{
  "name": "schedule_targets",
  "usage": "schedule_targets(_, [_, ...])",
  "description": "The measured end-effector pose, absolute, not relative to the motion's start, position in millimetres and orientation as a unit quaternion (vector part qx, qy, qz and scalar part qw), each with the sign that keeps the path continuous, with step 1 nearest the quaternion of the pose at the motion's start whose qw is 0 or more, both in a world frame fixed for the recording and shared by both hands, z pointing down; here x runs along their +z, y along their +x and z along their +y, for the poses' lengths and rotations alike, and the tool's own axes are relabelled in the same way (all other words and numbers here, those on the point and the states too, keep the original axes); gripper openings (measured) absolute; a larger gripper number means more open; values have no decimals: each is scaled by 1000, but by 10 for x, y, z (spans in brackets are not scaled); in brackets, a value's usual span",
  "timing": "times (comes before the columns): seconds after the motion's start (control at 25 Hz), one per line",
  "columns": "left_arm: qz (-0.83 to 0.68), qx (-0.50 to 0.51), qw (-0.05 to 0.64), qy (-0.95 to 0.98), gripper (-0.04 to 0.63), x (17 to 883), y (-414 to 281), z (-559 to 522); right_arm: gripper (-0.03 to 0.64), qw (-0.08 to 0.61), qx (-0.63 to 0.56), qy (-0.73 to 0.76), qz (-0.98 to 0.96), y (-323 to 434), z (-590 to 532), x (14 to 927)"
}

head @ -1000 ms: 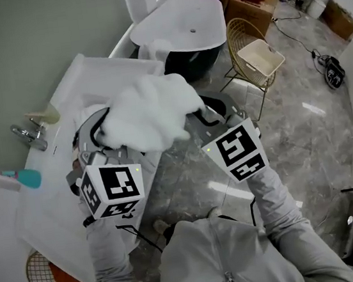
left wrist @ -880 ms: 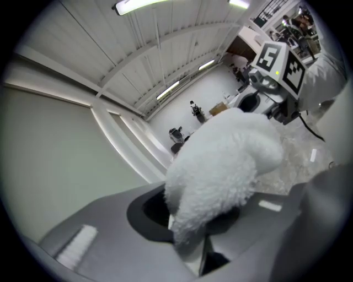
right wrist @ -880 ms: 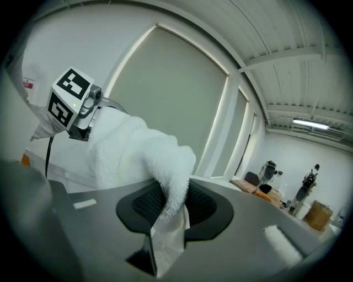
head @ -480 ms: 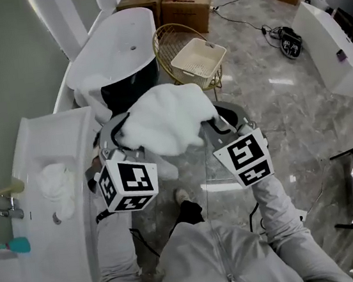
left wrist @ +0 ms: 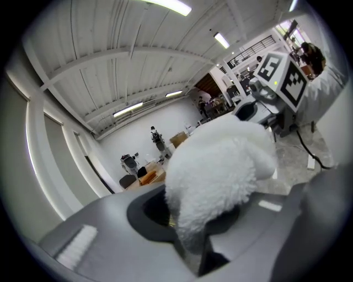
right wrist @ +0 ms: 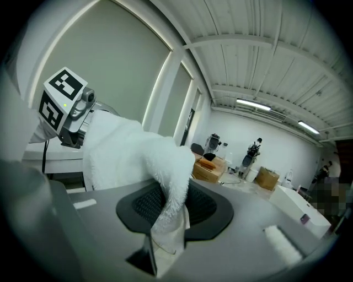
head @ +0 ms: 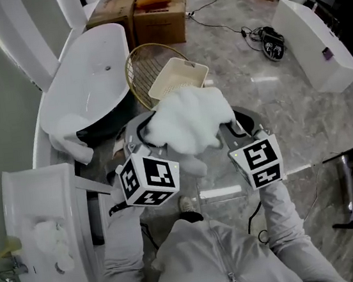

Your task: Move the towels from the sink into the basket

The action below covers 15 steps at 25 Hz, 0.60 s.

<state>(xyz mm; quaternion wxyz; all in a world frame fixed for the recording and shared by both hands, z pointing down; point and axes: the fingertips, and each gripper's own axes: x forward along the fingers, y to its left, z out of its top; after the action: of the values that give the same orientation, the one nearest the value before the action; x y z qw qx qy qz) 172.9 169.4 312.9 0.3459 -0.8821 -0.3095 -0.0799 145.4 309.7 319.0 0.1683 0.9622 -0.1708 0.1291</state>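
The towel (head: 190, 123) hides the near corner of the basket (head: 178, 79); the sink (head: 37, 187) is cut off at the frame's lower left.

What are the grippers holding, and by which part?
One white towel, bunched between them: the left gripper is shut on its left side, the right gripper on its right edge.
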Motion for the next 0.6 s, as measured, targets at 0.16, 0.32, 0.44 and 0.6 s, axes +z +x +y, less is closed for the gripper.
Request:
schedule_targets(0.16, [-326, -71, 355, -873, 137, 3034, 2366, 1882, 94, 167, 127, 966, -149, 2046, 3274, 3101])
schedule_targets(0.32, [-329, -64, 363, -869, 137, 2943, 2934, 2040, 94, 160, 130, 969, -137, 2554, 3411, 3080])
schedule_targets(0.44, [-327, -61, 366, -869, 136, 2922, 3349, 2169, 94, 152, 126, 972, -127, 2948, 3552, 3087])
schedule_targets(0.6, [-322, -68, 354, -875, 137, 2991, 3860, 2347, 94, 149, 130, 972, -124, 3490, 3736, 3163])
